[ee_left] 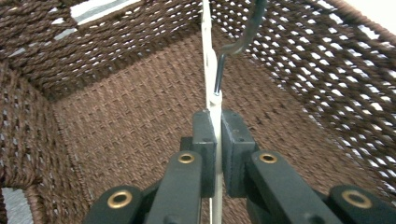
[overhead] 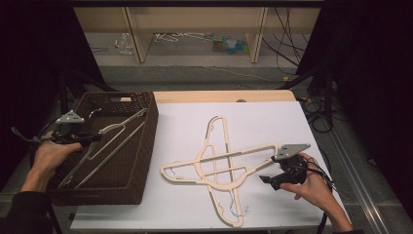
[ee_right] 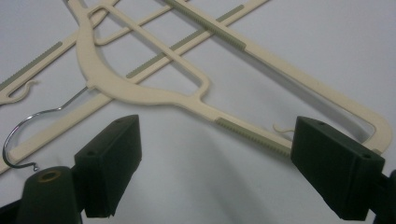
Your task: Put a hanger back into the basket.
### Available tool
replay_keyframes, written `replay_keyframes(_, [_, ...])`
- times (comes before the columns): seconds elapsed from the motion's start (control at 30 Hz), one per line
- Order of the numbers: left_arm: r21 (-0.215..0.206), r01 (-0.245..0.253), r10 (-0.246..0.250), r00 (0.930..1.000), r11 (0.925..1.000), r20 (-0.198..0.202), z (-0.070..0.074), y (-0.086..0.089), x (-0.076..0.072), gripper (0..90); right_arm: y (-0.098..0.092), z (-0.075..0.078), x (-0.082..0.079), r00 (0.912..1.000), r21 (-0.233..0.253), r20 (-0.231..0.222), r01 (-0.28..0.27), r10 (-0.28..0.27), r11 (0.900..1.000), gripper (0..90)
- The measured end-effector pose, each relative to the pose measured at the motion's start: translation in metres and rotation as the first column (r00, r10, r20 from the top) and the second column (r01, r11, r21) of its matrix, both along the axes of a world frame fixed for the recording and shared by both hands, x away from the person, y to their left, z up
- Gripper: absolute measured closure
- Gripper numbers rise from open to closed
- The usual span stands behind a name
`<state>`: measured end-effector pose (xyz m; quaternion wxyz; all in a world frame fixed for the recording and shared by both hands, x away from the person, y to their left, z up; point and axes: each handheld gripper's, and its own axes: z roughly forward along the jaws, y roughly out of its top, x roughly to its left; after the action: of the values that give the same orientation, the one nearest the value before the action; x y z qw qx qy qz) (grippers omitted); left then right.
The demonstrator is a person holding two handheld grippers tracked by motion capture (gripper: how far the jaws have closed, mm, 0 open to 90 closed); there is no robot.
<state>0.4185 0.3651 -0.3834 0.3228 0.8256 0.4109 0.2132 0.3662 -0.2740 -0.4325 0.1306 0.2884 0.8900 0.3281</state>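
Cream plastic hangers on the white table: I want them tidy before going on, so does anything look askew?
Yes. The two cream plastic hangers lie crossed, one over the other, with hooks pointing different ways. In the brown woven basket, the pale hanger leans slanted, clamped by the left hand-held gripper. The right hand-held gripper is open beside the crossed pair.
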Motion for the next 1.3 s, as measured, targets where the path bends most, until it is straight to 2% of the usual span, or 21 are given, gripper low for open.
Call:
replay_keyframes(0.1, [0.039, -0.001, 0.0, 0.9993, 0.9992, 0.037, -0.001, 0.002, 0.005, 83.4, 0.0, 0.001, 0.0, 1.0, -0.005, -0.008, -0.003, 0.003, 1.0, 17.3])
replay_keyframes(0.13, [0.018, -0.078, 0.078, 0.9965, 0.9968, 0.029, -0.005, 0.001, 0.003, 82.0, 0.001, 0.0, 0.0, 1.0, 0.0, -0.002, 0.002, -0.002, 1.0, 17.3])
replay_keyframes(0.2, [0.028, -0.14, 0.139, 0.9898, 0.9898, 0.03, -0.007, 0.004, 0.004, 77.5, 0.001, 0.0, 0.0, 1.0, -0.001, -0.005, 0.001, -0.001, 1.0, 17.3])
replay_keyframes(0.33, [0.035, -0.165, 0.165, 0.9862, 0.9856, 0.012, -0.009, 0.011, 0.007, 77.0, 0.0, 0.001, 0.0, 1.0, -0.006, -0.008, -0.006, 0.006, 1.0, 17.4])
replay_keyframes(0.37, [0.034, -0.187, 0.187, 0.9824, 0.9818, 0.004, -0.01, 0.011, 0.007, 77.0, 0.0, 0.001, 0.0, 1.0, -0.006, -0.008, -0.006, 0.006, 1.0, 17.4])
replay_keyframes(0.4, [0.04, -0.226, 0.226, 0.974, 0.9732, 0.007, -0.012, 0.012, 0.007, 69.6, 0.0, 0.001, 0.0, 1.0, -0.006, -0.008, -0.006, 0.006, 1.0, 17.4])
replay_keyframes(0.5, [0.051, -0.241, 0.241, 0.9704, 0.9691, 0.002, -0.014, 0.013, 0.006, 62.5, 0.001, 0.0, 0.0, 1.0, -0.001, 0.004, -0.006, 0.006, 1.0, 17.4])
replay_keyframes(0.53, [0.074, -0.286, 0.286, 0.9581, 0.9555, 0.004, -0.014, 0.012, 0.005, 57.0, 0.001, 0.0, 0.0, 0.9999, 0.0, 0.007, -0.008, 0.008, 1.0, 17.5])
replay_keyframes(0.57, [0.097, -0.29, 0.29, 0.9568, 0.952, 0.014, -0.014, 0.012, 0.005, 52.8, 0.001, 0.0, 0.0, 1.0, 0.001, 0.0, -0.004, 0.004, 1.0, 17.6])
replay_keyframes(0.63, [0.115, -0.283, 0.284, 0.9588, 0.9522, 0.009, -0.012, 0.012, 0.002, 57.0, 0.001, 0.0, 0.0, 1.0, -0.001, 0.003, -0.008, 0.008, 1.0, 17.8])
replay_keyframes(0.73, [0.102, -0.282, 0.281, 0.9594, 0.9541, 0.016, -0.01, 0.011, 0.0, 52.8, 0.002, 0.0, 0.0, 0.9999, -0.001, 0.002, -0.013, 0.013, 1.0, 17.8])
replay_keyframes(0.8, [0.067, -0.267, 0.265, 0.9638, 0.9615, 0.027, -0.006, 0.007, -0.004, 50.2, 0.002, -0.001, 0.0, 0.9999, -0.005, 0.001, -0.016, 0.016, 1.0, 17.8])
replay_keyframes(0.83, [0.035, -0.236, 0.234, 0.9711, 0.9712, 0.047, 0.001, -0.002, -0.01, 49.3, 0.003, -0.001, 0.001, 0.9997, -0.003, 0.008, -0.021, 0.021, 1.0, 17.8])
replay_keyframes(0.87, [0.016, -0.218, 0.217, 0.9742, 0.9757, 0.062, 0.005, -0.008, -0.014, 47.1, 0.003, 0.0, 0.001, 0.9996, -0.009, -0.009, -0.028, 0.028, 1.0, 17.8])
replay_keyframes(0.97, [-0.035, -0.165, 0.168, 0.9805, 0.9857, 0.102, 0.019, -0.031, -0.032, 39.4, 0.004, -0.002, 0.001, 0.9996, -0.004, 0.005, -0.027, 0.027, 1.0, 17.8])
replay_keyframes(1.03, [-0.101, -0.127, 0.14, 0.9804, 0.9867, 0.138, 0.029, -0.051, -0.048, 35.7, 0.004, -0.002, 0.001, 0.9995, -0.005, 0.005, -0.032, 0.032, 0.999, 17.8])
replay_keyframes(1.07, [-0.101, -0.127, 0.14, 0.9804, 0.9867, 0.138, 0.029, -0.051, -0.048, 34.3, 0.004, -0.002, 0.001, 0.9995, -0.005, 0.005, -0.032, 0.032, 0.999, 17.8])
replay_keyframes(1.13, [-0.168, -0.046, 0.075, 0.982, 0.9847, 0.173, 0.036, -0.075, -0.062, 33.8, 0.004, -0.002, 0.002, 0.9988, -0.016, 0.011, -0.048, 0.048, 0.999, 17.8])
replay_keyframes(1.2, [-0.184, 0.064, -0.024, 0.9763, 0.9809, 0.215, 0.041, -0.111, -0.084, 32.6, 0.006, -0.004, 0.004, 0.998, -0.019, 0.022, -0.059, 0.059, 0.998, 17.8])
replay_keyframes(1.23, [-0.184, 0.064, -0.024, 0.9763, 0.9809, 0.215, 0.041, -0.111, -0.084, 32.1, 0.006, -0.004, 0.004, 0.998, -0.019, 0.022, -0.059, 0.059, 0.998, 17.8])
replay_keyframes(1.3, [-0.174, 0.109, -0.068, 0.9721, 0.9787, 0.224, 0.04, -0.134, -0.096, 31.7, 0.007, -0.005, 0.004, 0.9977, -0.027, 0.025, -0.063, 0.064, 0.998, 18.0])
